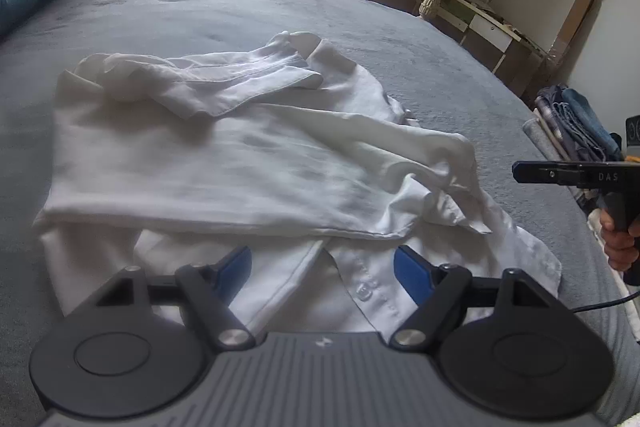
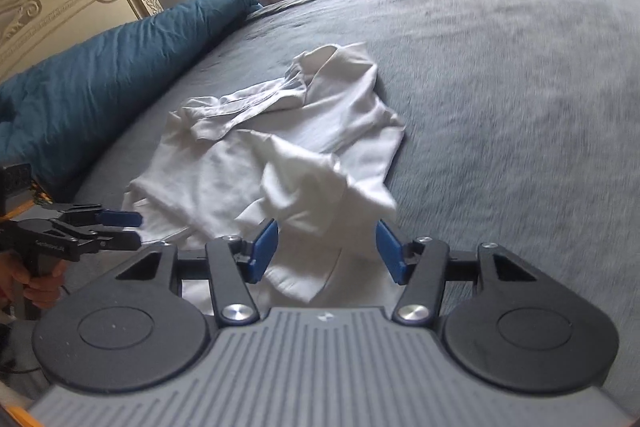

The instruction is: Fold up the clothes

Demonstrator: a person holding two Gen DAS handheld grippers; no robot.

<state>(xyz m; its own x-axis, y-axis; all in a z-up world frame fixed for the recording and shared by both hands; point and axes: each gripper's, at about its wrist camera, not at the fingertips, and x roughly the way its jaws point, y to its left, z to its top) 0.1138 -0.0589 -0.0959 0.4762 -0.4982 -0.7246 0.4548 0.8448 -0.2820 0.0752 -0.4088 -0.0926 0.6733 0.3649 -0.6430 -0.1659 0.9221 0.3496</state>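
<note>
White shirt (image 2: 280, 155) crumpled on grey bed (image 2: 500, 87), R gripper (image 2: 326, 247) open.

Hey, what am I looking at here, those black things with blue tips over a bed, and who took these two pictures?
They are hand-held grippers, one in each of a person's hands, each carrying its own camera. One picture looks along the left gripper, the other along the right gripper. Each camera also catches the other tool from the side. A white shirt, partly folded, lies on the grey bedcover, beside a teal pillow. Both grippers are open and hold nothing.
</note>
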